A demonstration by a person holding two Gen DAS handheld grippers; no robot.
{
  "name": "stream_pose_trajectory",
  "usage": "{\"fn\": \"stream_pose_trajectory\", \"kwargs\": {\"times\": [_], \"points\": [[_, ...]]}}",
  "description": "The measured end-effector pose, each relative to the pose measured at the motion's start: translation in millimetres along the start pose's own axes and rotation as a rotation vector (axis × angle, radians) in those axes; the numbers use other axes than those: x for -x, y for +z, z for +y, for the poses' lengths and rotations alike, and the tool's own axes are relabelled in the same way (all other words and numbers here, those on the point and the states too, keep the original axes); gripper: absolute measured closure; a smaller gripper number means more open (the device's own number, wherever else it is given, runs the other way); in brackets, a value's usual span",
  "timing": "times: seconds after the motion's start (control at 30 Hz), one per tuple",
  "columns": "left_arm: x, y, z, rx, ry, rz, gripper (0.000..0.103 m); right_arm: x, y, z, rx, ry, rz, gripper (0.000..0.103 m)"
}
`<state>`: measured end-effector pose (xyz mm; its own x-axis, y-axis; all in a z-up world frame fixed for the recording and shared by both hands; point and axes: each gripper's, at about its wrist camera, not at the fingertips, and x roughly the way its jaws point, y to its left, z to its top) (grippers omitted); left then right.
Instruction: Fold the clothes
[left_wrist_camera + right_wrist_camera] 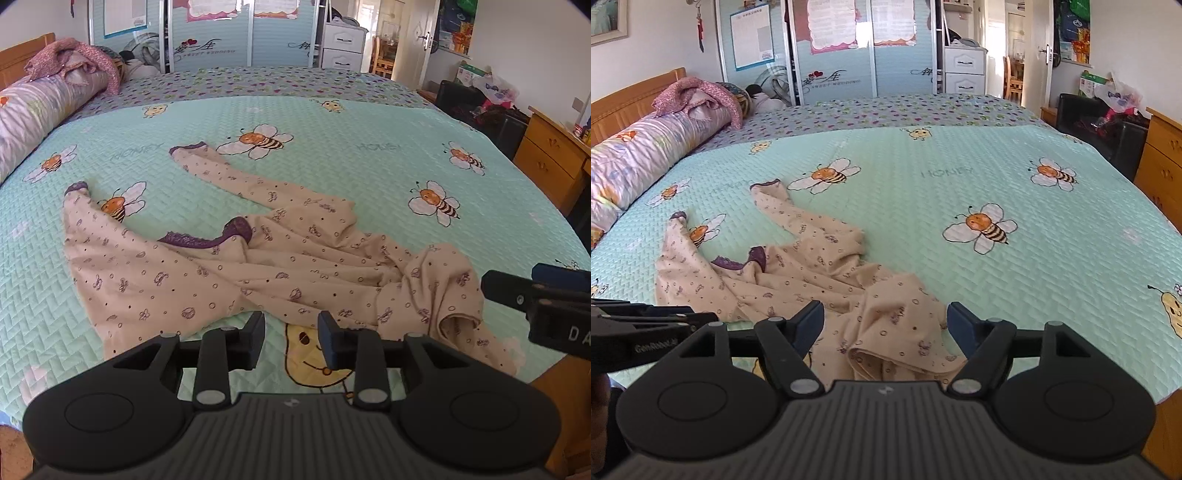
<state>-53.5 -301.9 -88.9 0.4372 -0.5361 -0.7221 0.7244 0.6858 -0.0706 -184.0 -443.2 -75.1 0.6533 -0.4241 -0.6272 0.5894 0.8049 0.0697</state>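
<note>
Both grippers open over a crumpled top, nothing held yet.

Left gripper (291, 334) with fingers a little apart, hanging just above the near hem of the soft pink long-sleeved top with purple lace trim (229, 266). Right gripper (886, 325) spread wide, fingers on both sides of the bunched-up near corner, maybe brushing the cloth but hard to tell. Top spread on the mint green quilted bedspread with bees (369, 166), lying long from the near right corner out to the far left, both sleeves pointing away. Right gripper closer to the bunched part, so likely first to pinch. Long shiny purple bolster pillow (40, 110) far off on the left.
</note>
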Motion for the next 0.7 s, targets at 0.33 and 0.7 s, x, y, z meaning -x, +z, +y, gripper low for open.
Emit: {"fn": "stream_pose_trajectory", "kwargs": {"times": [0.33,0.7], "points": [[-32.9,-28.4,56.8,0.059,0.149,0.055,0.065,-24.2,-43.4,5.6,-0.001,0.044,0.084,0.022],[-102.3,-24.1,93.3,0.091,0.277,0.109,0.058,-79.5,-64.5,8.1,0.001,0.016,0.145,0.022]]}}
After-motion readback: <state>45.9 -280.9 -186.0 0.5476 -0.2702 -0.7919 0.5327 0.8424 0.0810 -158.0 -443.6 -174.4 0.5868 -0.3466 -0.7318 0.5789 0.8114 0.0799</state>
